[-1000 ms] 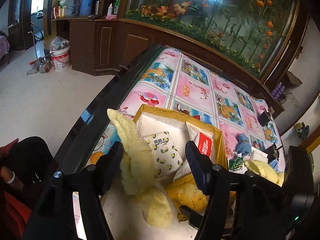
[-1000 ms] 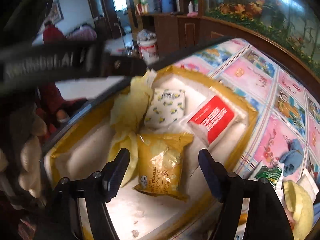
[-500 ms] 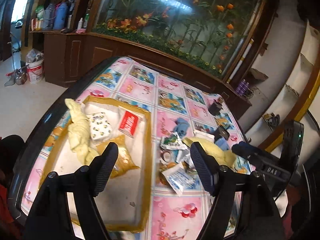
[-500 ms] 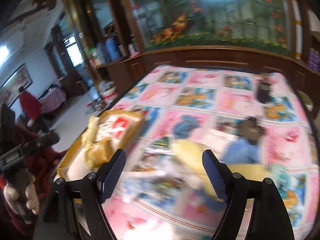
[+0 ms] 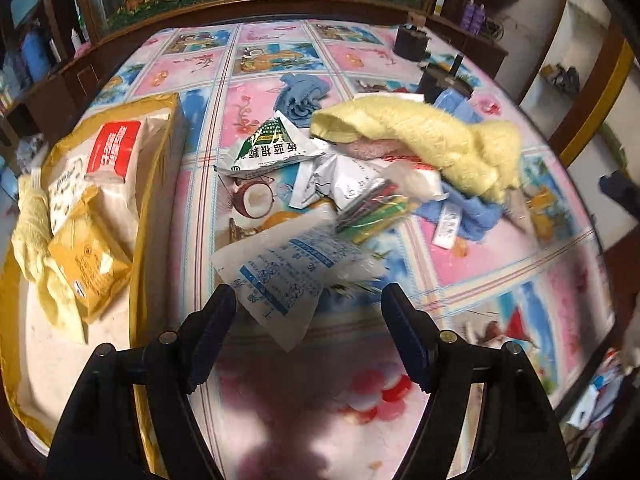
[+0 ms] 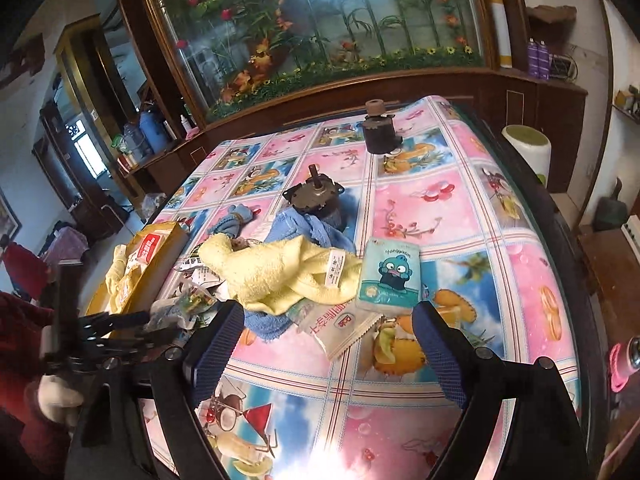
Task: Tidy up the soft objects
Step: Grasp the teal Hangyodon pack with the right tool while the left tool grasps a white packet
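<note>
Surface [image 5: 500, 256] w/ cartoon-tile cloth fills both views; its near right part is motion-blurred in left wrist view. Yellow-rimmed tray [image 5: 154, 184] at left edge, cut off by frame; holds a pale yellow cloth [image 5: 30, 232], yellow snack pack [image 5: 86, 268], red-label packet [image 5: 114, 152] and a patterned pack partly under them. In right wrist view tray [image 6: 160, 264] is half hidden behind the left claw [image 6: 132, 326].

Mid-surface pile: big yellow towel [image 5: 432, 140] draped over a blue cloth [image 5: 468, 208] & packets, hiding most of them. White/blue printed sachet [image 5: 288, 276] nearest left claw [image 5: 310, 332], blurry. Green-white packet [image 5: 268, 148] and small blue cloth [image 5: 302, 94] beyond. Teal tissue pack [image 6: 388, 274] just beside towel [image 6: 280, 272].

Both claws wide, empty; right claw [image 6: 330, 344] above surface near pile.
</note>
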Motion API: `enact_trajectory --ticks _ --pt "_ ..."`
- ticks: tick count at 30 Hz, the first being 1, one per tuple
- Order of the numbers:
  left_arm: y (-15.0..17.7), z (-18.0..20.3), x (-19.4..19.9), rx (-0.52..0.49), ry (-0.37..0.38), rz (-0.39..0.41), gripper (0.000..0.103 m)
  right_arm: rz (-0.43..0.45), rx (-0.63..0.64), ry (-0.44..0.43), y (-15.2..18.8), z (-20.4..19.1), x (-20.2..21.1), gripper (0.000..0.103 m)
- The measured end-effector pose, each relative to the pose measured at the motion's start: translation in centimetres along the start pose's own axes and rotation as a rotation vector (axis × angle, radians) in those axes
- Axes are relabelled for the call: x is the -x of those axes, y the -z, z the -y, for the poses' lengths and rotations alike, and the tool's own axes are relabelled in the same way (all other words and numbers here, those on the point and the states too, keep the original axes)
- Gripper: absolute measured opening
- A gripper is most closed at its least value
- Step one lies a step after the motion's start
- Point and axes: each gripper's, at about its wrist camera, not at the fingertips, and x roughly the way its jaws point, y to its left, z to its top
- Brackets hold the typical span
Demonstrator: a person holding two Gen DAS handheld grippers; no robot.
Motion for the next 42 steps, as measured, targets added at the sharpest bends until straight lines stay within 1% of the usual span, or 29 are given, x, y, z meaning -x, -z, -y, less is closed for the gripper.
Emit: enact_trajectory --ticks 2,3,4,5,6,7,8,9,10,11,12,15,16,17,18,19,21,24,26,28,29,32,33,35,36,38,39,40,42 --pt "-0.5 0.6 -1.0 -0.05 -0.083 0.011 0.075 -0.007 0.004 -0.007 0.3 -0.1 -0.4 0.088" --pt "-0.5 0.7 -1.4 -0.056 -0.095 0.012 0.075 -0.012 0.005 -0.009 0.4 -0.2 -0.6 0.088" --pt "-0.6 0.7 -1.7 -0.05 -0.083 0.005 0.075 -0.015 0.003 -0.012 0.4 -0.1 -0.8 0.088" --pt "-0.5 0.7 -1.8 -0.046 -0.061 -0.006 0.075 -0.017 -0.003 -0.013 0.4 -0.1 -1.1 0.088" --pt "-0.3 0.8 -1.7 -0.058 -0.056 0.0 0.074 -0.02 -0.011 -0.015 0.4 0.1 -1.3 0.088" --pt "-0.1 1.0 -1.6 -0.07 -0.028 0.0 0.066 -0.023 -0.02 -0.014 0.4 0.4 -1.6 0.088" --pt "0.2 1.0 -1.5 -0.069 0.037 -0.02 0.045 -0.027 -0.029 -0.011 0.4 0.7 -1.9 0.088" --pt "0.5 1.1 -1.1 -0.067 0.081 -0.025 0.041 -0.032 -0.037 -0.008 0.4 1.0 -2.2 0.088" --pt "0.9 1.3 -0.7 -0.07 0.122 -0.05 0.034 -0.037 -0.046 -0.005 0.4 1.4 -2.4 0.088" --pt "1.3 1.5 -0.2 -0.071 0.163 -0.064 0.034 -0.041 -0.055 -0.004 0.5 1.7 -2.6 0.088" --pt "1.7 1.8 0.4 -0.081 0.185 -0.065 0.034 -0.045 -0.063 -0.005 0.5 2.1 -2.8 0.088" --pt "2.6 2.1 3.0 -0.116 0.188 -0.007 0.034 -0.051 -0.086 0.004 0.6 3.1 -3.1 0.088" --pt "2.6 1.9 3.7 -0.116 0.192 0.014 0.042 -0.053 -0.096 0.004 0.6 3.4 -3.3 0.088" --pt "2.3 1.8 4.1 -0.11 0.174 0.035 0.059 -0.055 -0.109 0.001 0.6 3.8 -3.4 0.088" --pt "2.1 1.6 4.3 -0.1 0.135 0.061 0.07 -0.055 -0.122 -0.002 0.5 4.1 -3.5 0.088" --pt "1.6 1.4 4.3 -0.09 0.091 0.085 0.083 -0.054 -0.134 -0.003 0.5 4.5 -3.7 0.088" --pt "0.7 1.2 3.4 -0.073 0.046 0.098 0.083 -0.048 -0.158 -0.004 0.3 5.2 -3.7 0.088" --pt "-0.5 1.1 0.8 -0.062 0.0 0.074 0.083 -0.045 -0.2 -0.009 0.1 6.5 -3.8 0.088" --pt "-1.0 1.5 -1.1 -0.07 -0.015 0.041 0.083 -0.056 -0.208 0.005 -0.1 7.0 -4.2 0.088" --pt "-1.0 1.2 -2.7 -0.053 0.006 -0.006 0.084 -0.08 -0.205 0.012 -0.4 7.2 -4.9 0.088" --pt "-1.2 1.0 -2.7 -0.022 0.047 0.011 0.085 -0.091 -0.204 0.009 -0.6 7.1 -5.4 0.088" --pt "-1.4 1.0 -2.7 -0.008 0.07 0.013 0.084 -0.118 -0.201 -0.003 -1.3 6.8 -7.3 0.088" --pt "-1.3 1.1 -2.6 -0.01 0.079 0.016 0.082 -0.124 -0.199 -0.003 -1.5 6.7 -7.9 0.088" --pt "-1.1 1.3 -2.1 -0.035 0.074 0.035 0.046 -0.137 -0.181 0.004 -2.0 6.1 -9.1 0.088" --pt "-1.1 1.3 -1.8 -0.032 0.1 0.037 0.041 -0.146 -0.165 0.015 -2.0 5.7 -9.7 0.088" --pt "-0.9 1.0 -1.5 -0.015 0.114 0.038 0.04 -0.171 -0.134 0.056 -2.0 5.2 -10.7 0.088" --pt "-0.7 0.8 -1.2 -0.009 0.117 0.045 0.04 -0.183 -0.122 0.07 -1.9 5.0 -11.1 0.077" --pt "-0.6 0.6 -1.0 0.0 0.127 0.046 0.04 -0.188 -0.113 0.071 -1.8 5.0 -11.2 0.051" --pt "-0.3 0.1 -0.4 0.026 0.159 0.053 0.04 -0.191 -0.124 0.058 -1.5 5.3 -10.8 0.05"
